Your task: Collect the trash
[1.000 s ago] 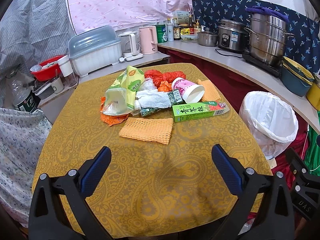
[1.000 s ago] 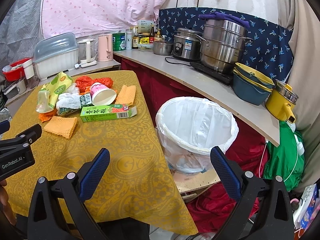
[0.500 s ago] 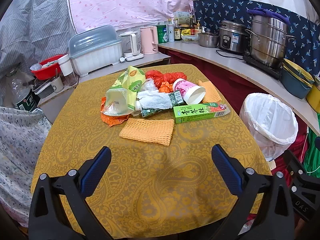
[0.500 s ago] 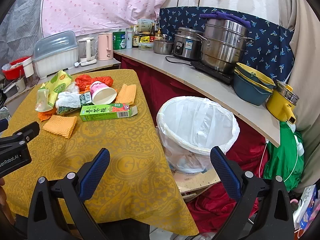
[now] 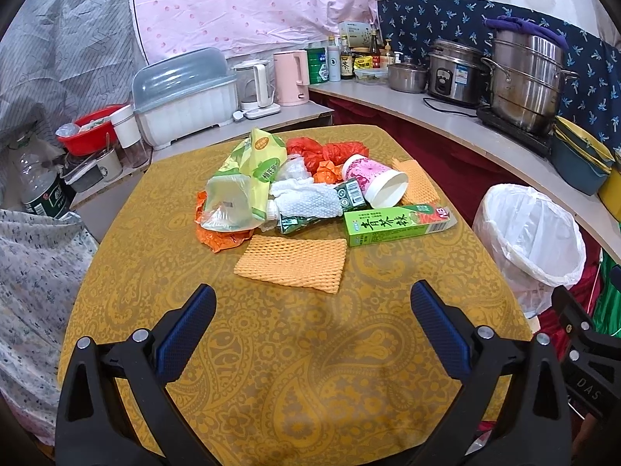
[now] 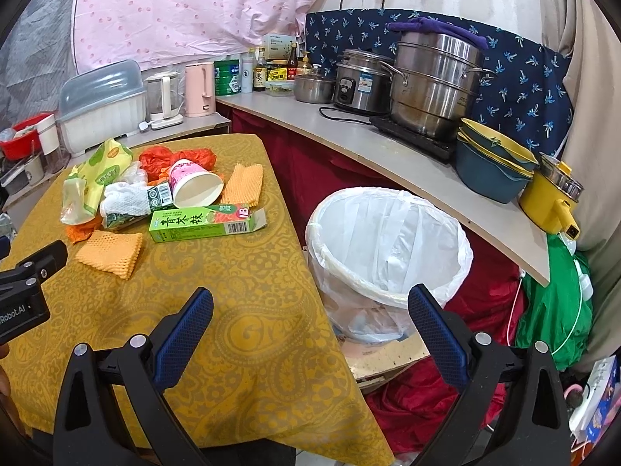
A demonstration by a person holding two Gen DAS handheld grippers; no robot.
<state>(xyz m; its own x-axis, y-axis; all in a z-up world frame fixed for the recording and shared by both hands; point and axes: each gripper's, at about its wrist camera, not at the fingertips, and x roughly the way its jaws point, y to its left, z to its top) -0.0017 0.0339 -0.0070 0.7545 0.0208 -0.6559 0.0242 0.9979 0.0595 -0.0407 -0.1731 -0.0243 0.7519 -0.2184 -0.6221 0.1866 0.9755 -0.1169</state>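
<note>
A pile of trash lies mid-table: an orange foam net point(image 5: 291, 262), a green tea carton point(image 5: 399, 224), a pink paper cup point(image 5: 375, 181) on its side, a yellow-green snack bag point(image 5: 248, 171), white foam wrap point(image 5: 304, 200) and red plastic point(image 5: 322, 151). My left gripper point(image 5: 313, 310) is open and empty above the near table edge, short of the foam net. My right gripper point(image 6: 310, 312) is open and empty over the table's right edge. A white-lined trash bin point(image 6: 388, 248) stands on the floor right of the table; it also shows in the left wrist view point(image 5: 528, 240).
The table has a yellow paisley cloth point(image 5: 271, 349). A counter point(image 6: 388, 155) behind the bin holds steel pots point(image 6: 434, 85), stacked bowls and a yellow pot. A dish box point(image 5: 186, 97), kettles and bottles stand behind the table. Red and green cloth lies on the floor.
Both grippers have drifted slightly; the views shifted a little. Nothing was picked up and the trash has not moved.
</note>
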